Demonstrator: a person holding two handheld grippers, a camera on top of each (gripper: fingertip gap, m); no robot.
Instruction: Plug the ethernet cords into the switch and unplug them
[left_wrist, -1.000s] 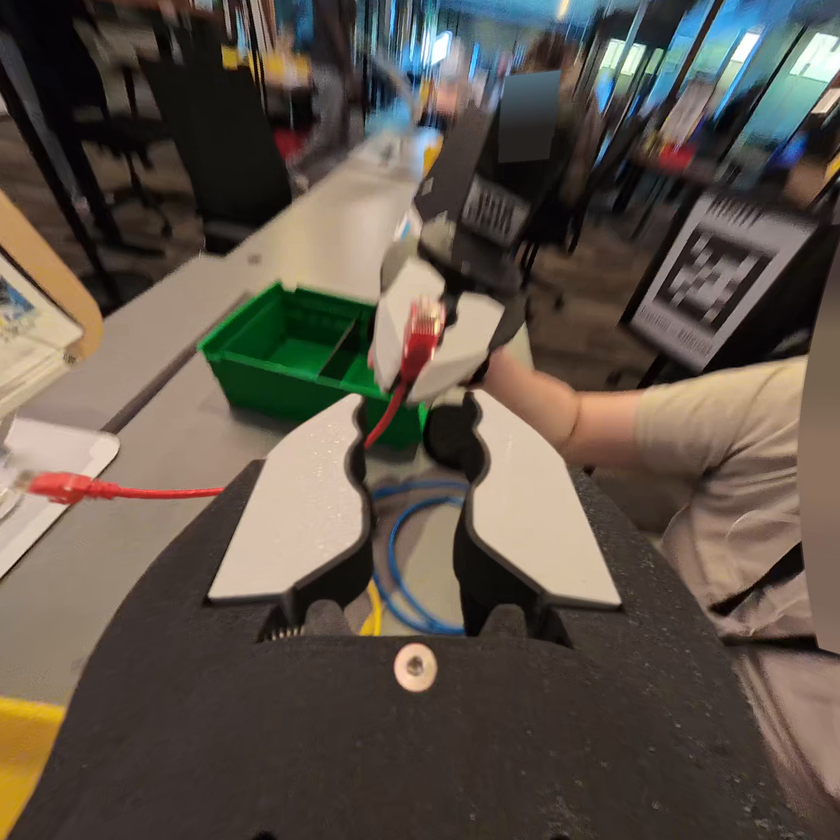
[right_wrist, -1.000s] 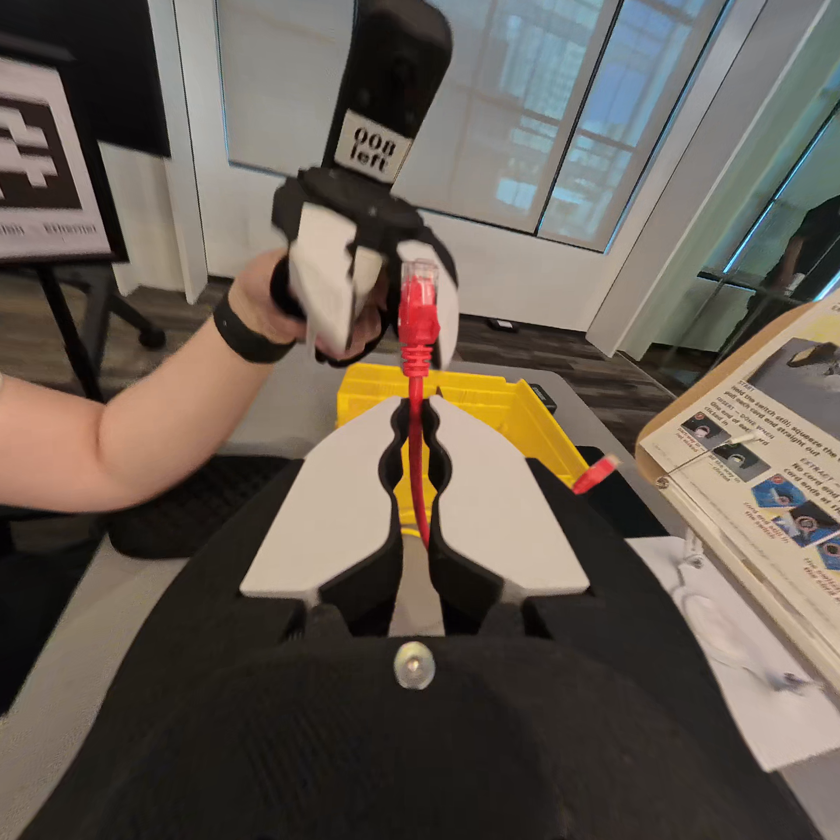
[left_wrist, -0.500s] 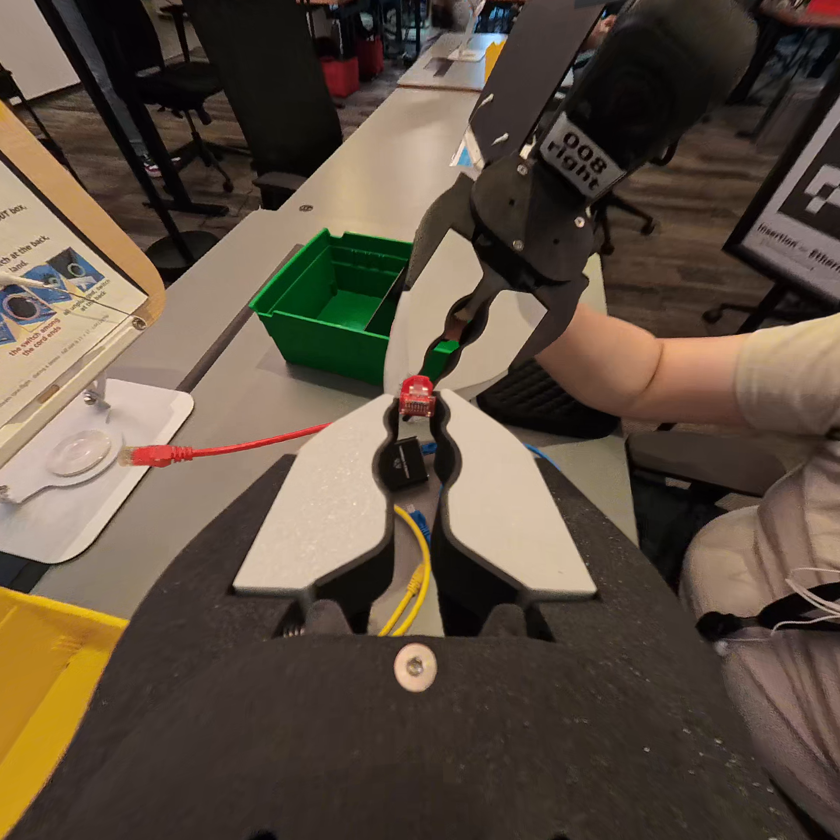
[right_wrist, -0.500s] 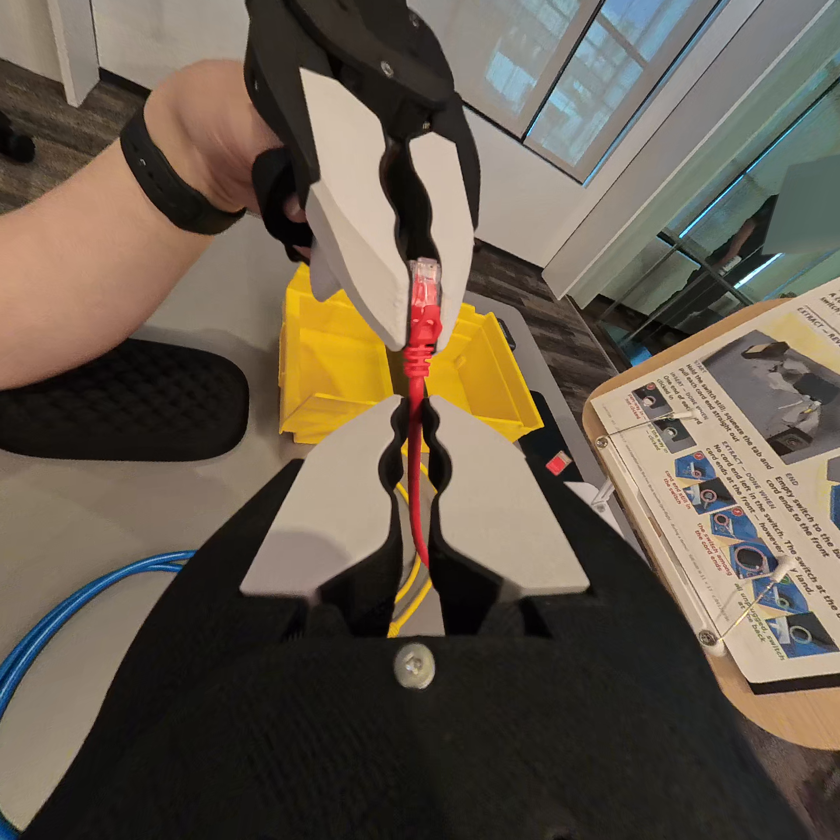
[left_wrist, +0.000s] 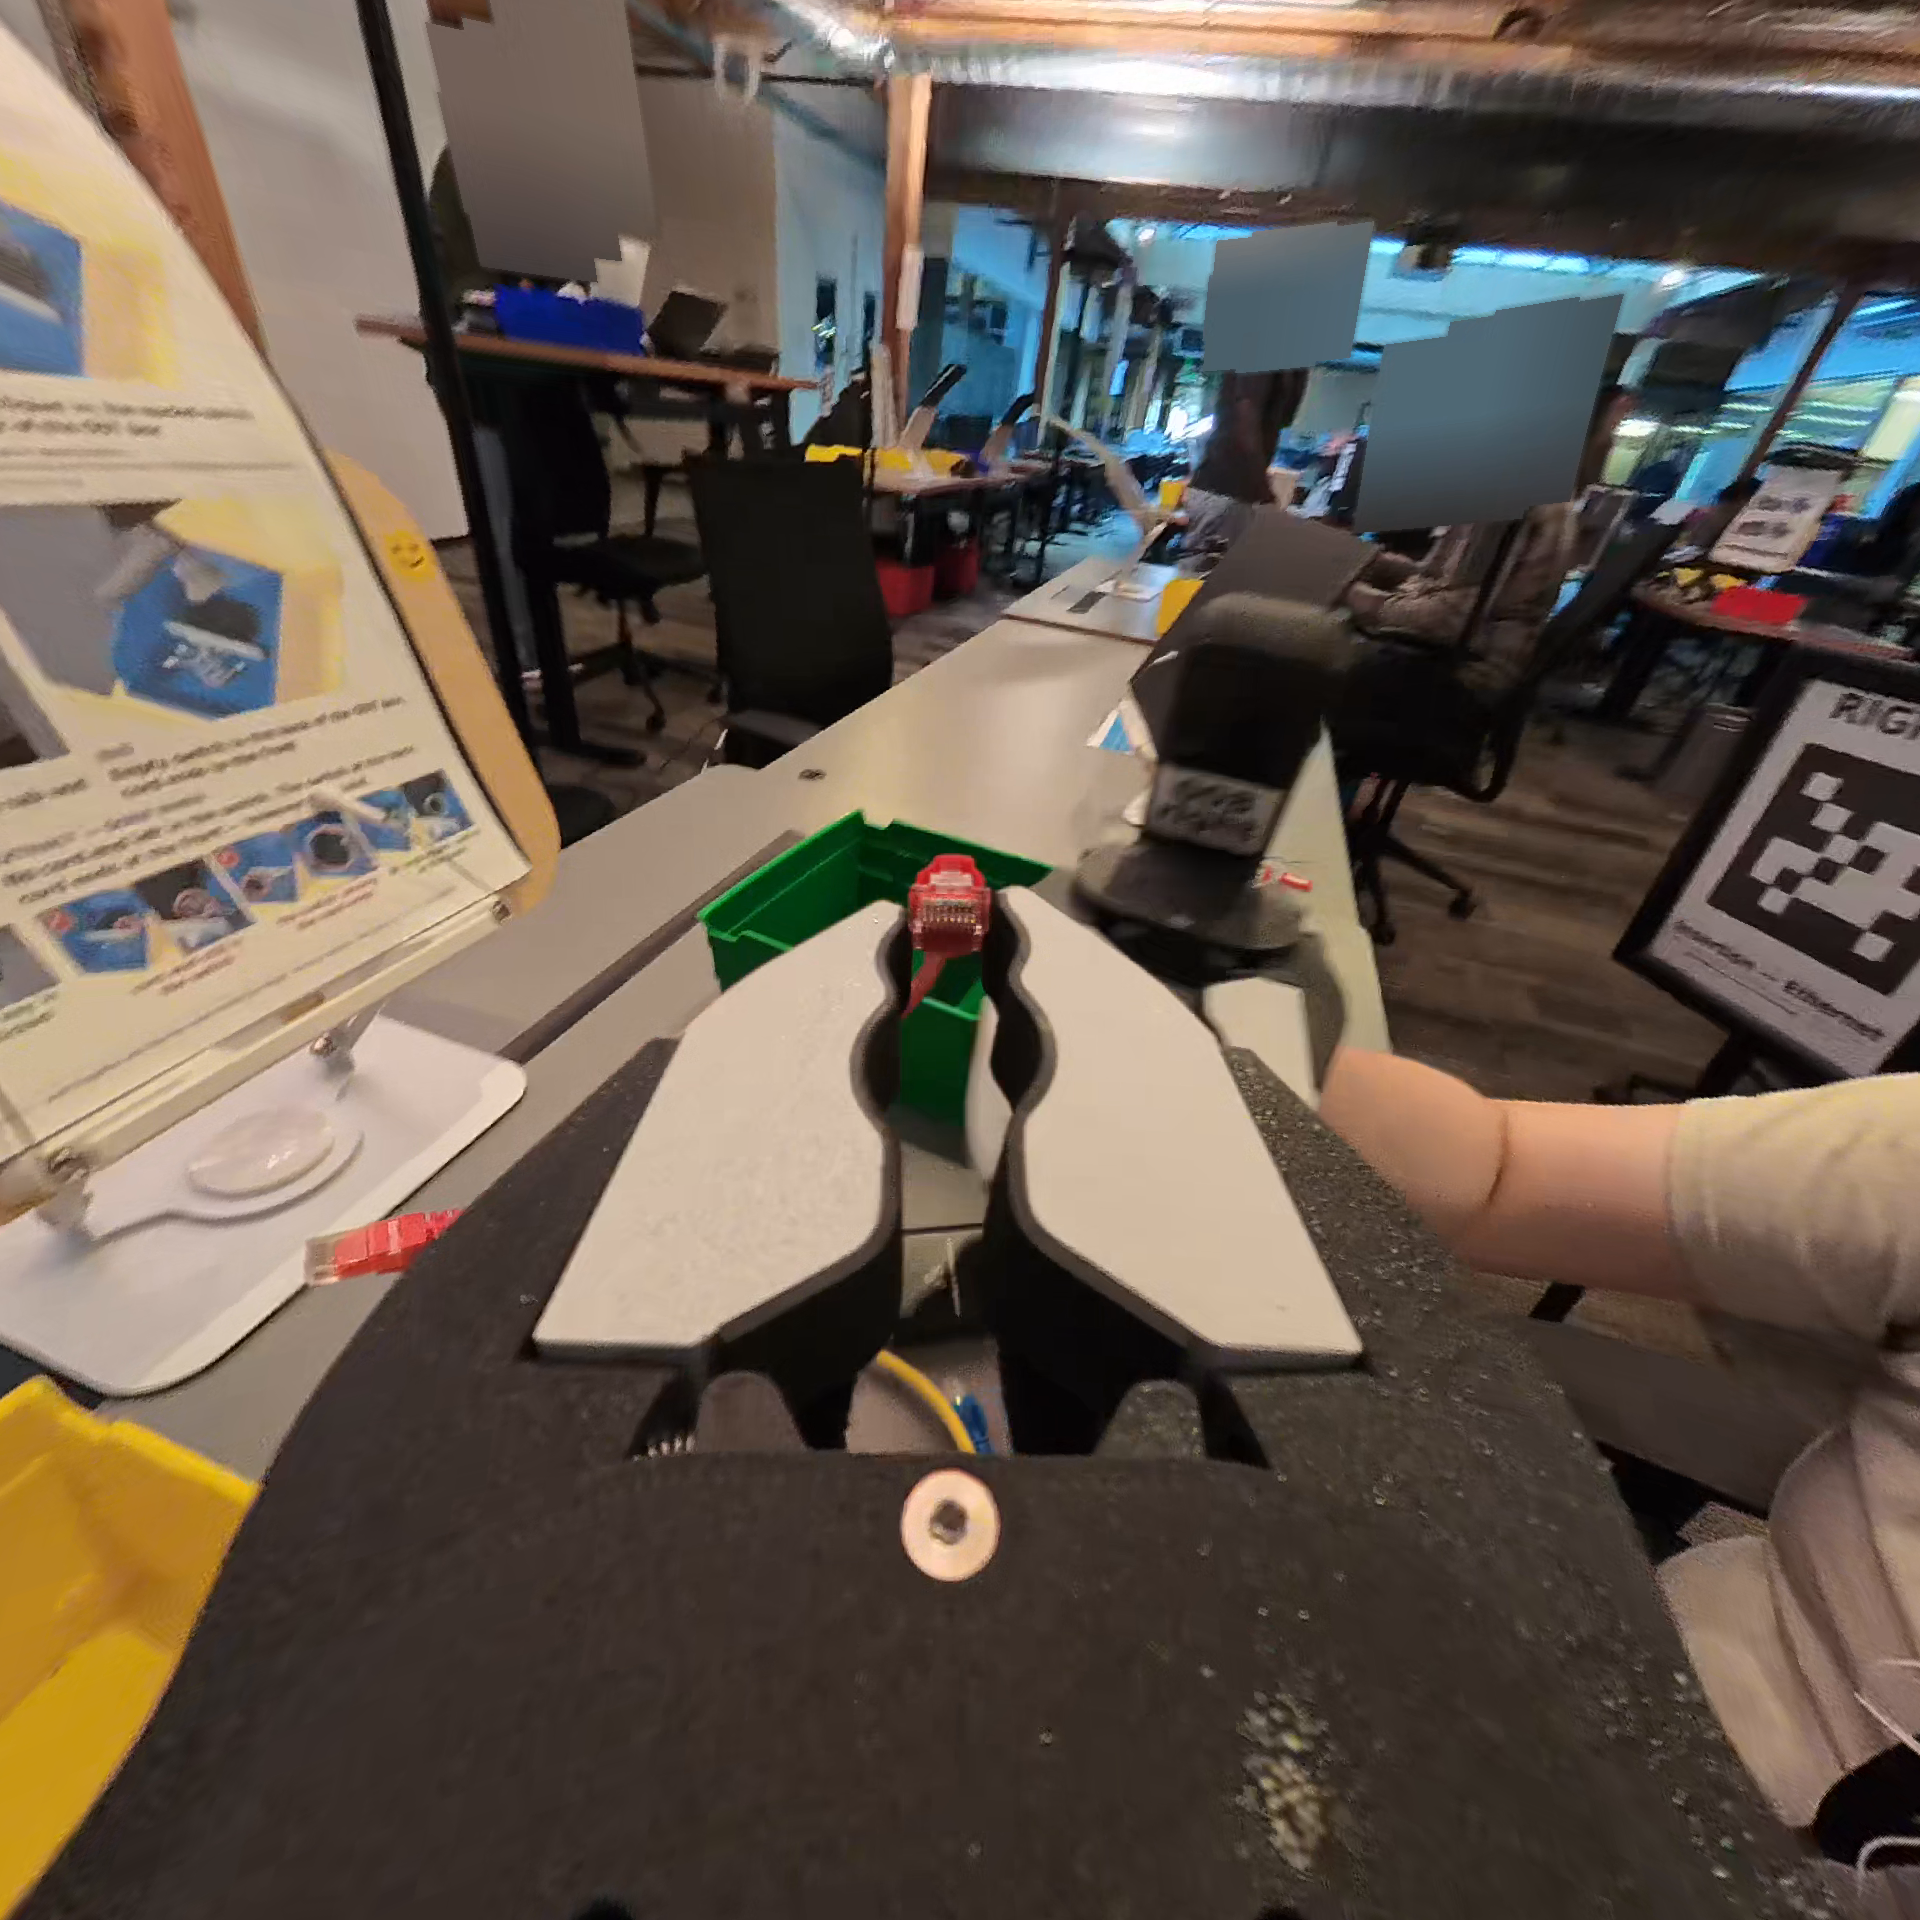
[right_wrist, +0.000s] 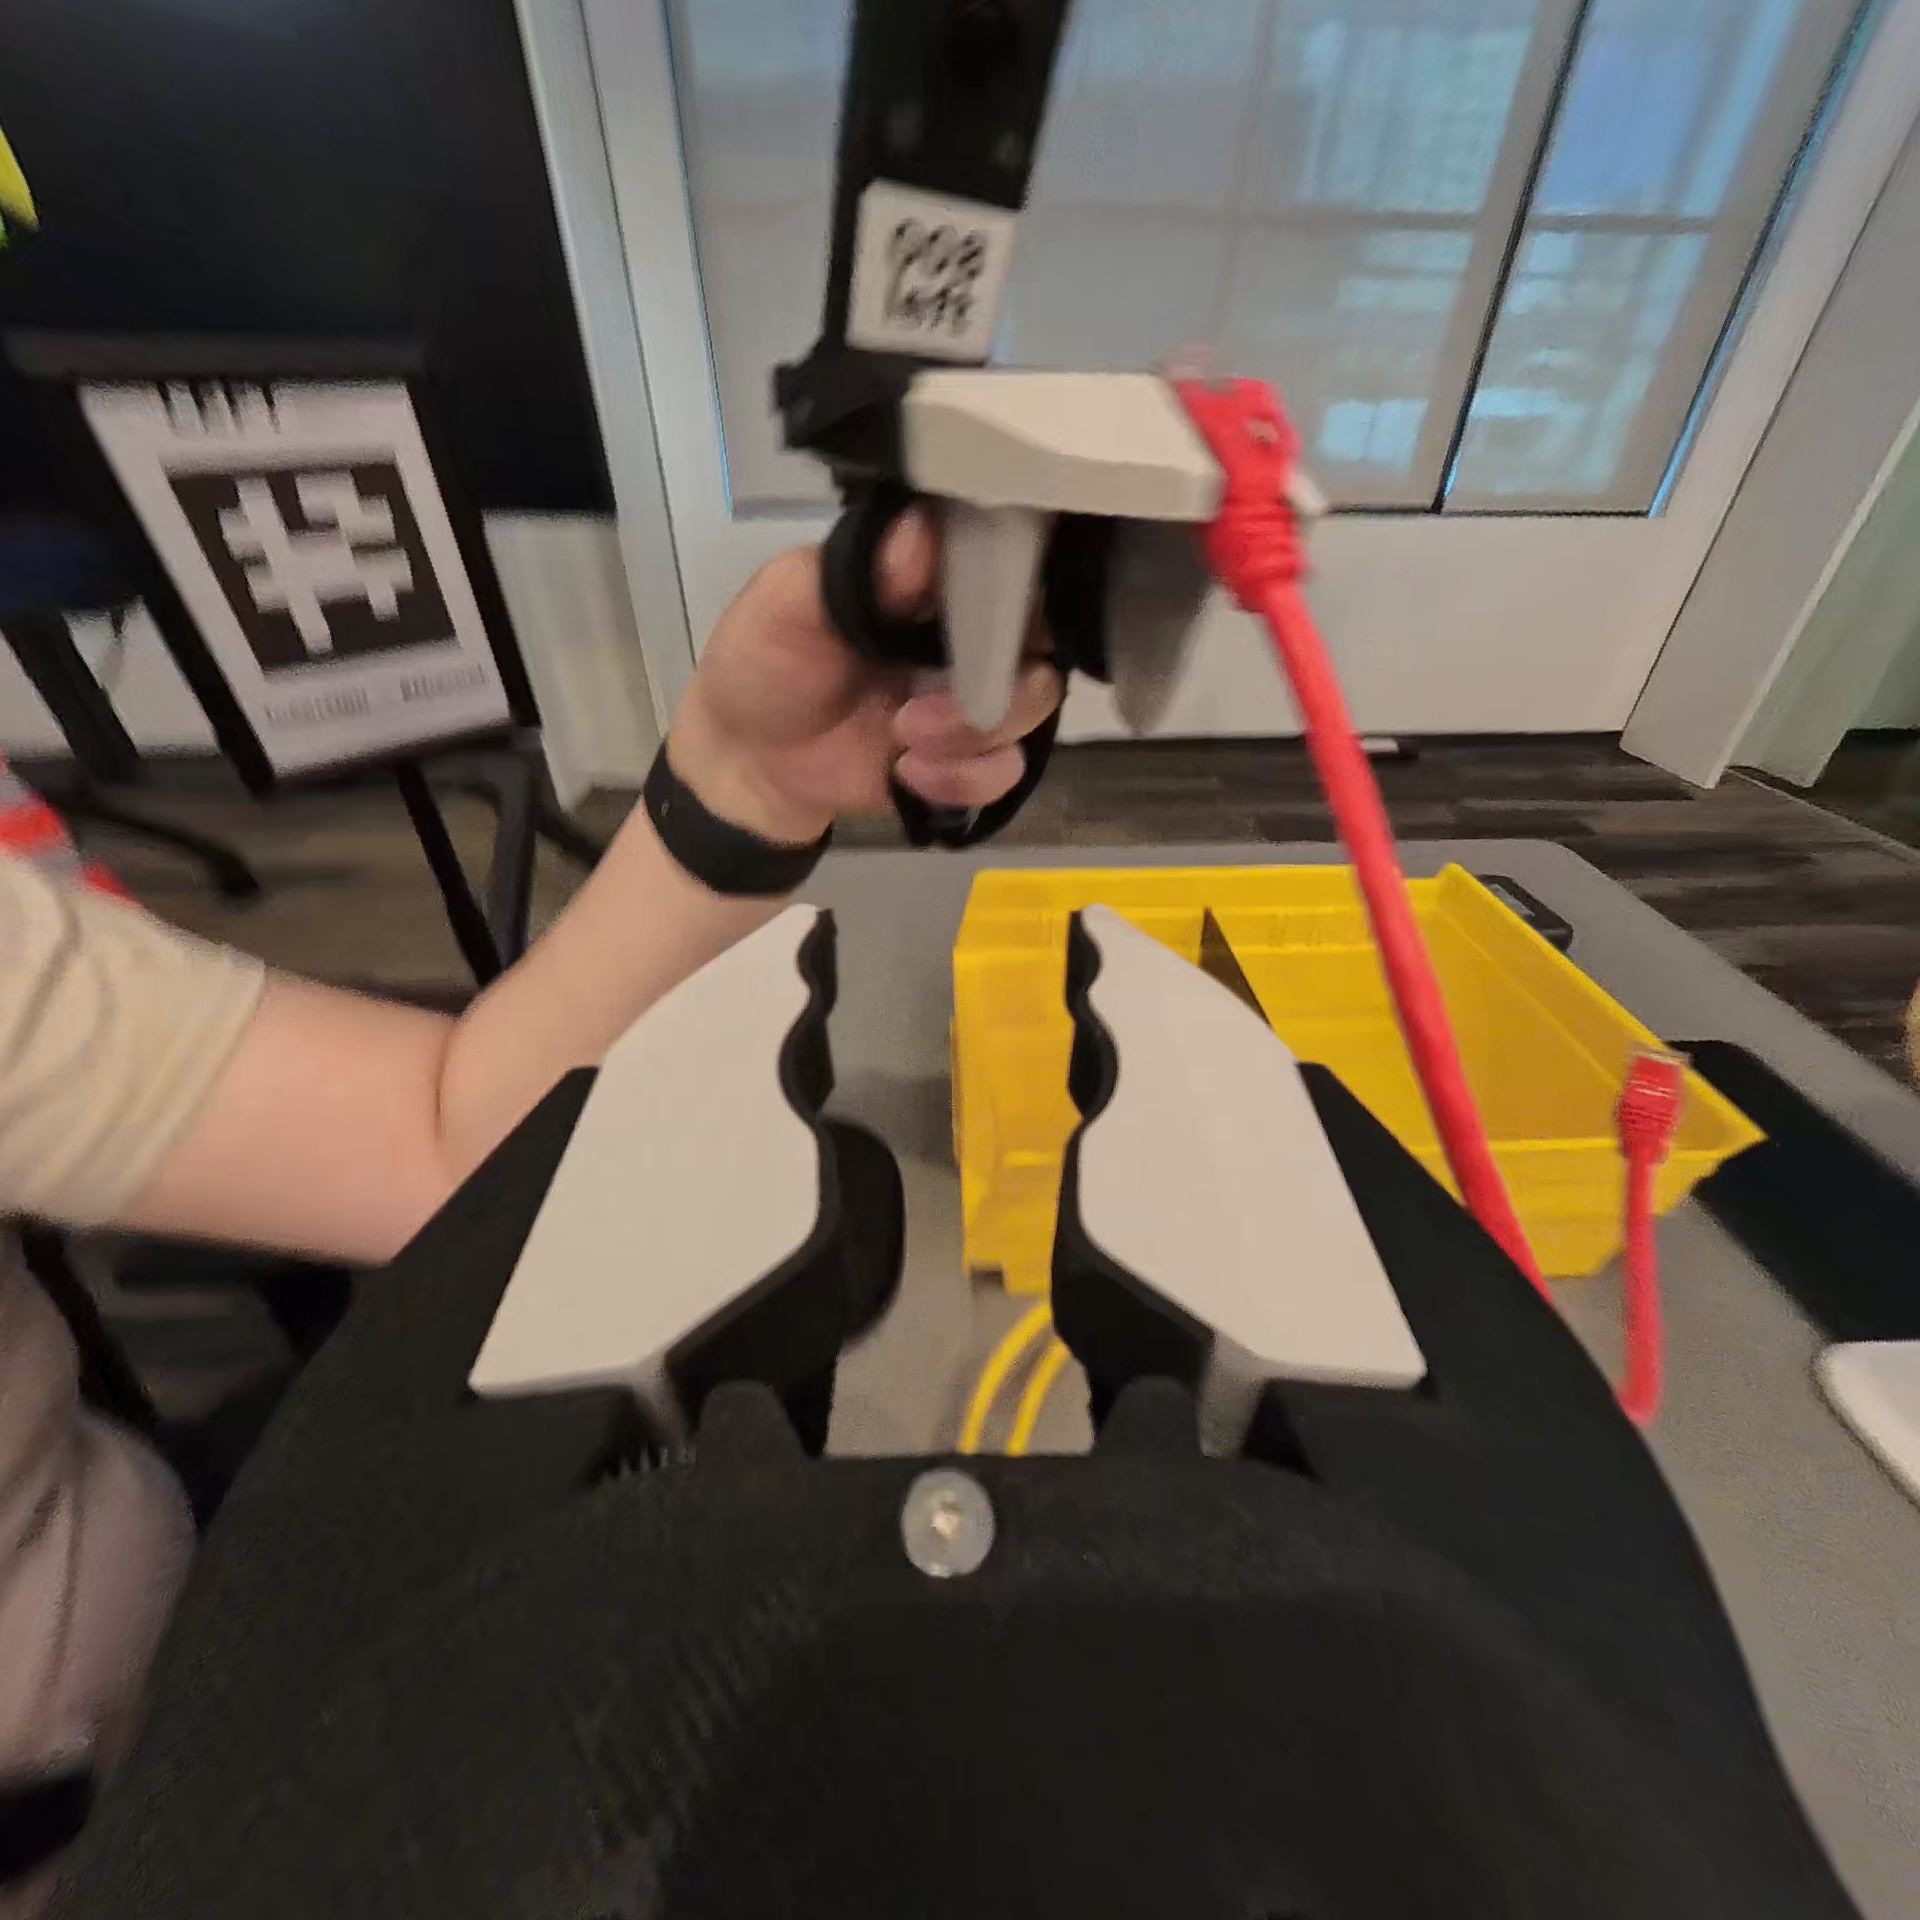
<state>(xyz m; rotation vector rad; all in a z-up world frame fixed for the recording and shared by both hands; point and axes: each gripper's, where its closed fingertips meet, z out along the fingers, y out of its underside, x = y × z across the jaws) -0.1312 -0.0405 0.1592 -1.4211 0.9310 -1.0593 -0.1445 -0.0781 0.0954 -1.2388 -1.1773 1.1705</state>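
Pinches a red ethernet plug (left_wrist: 948, 902) at the very tips of the narrow left claw (left_wrist: 951, 940), contacts facing the camera, held high above the table (left_wrist: 935, 727). Leaves the right claw (right_wrist: 951, 925) wide and empty, hovering before the yellow bin (right_wrist: 1003, 1122). Lets the red cord (right_wrist: 1371, 831) hang slack down past that bin, with its other plug (right_wrist: 1650, 1101) loose near the bin's corner. Shows no switch in either view, so calls for finding the port first. Risks the plug pivoting or slipping, given so shallow a grip and the cord's drag. Risks the loose end snagging on the bin, or tangling with the yellow cord (right_wrist: 1013, 1371) below. May also jam at the port if tilted.
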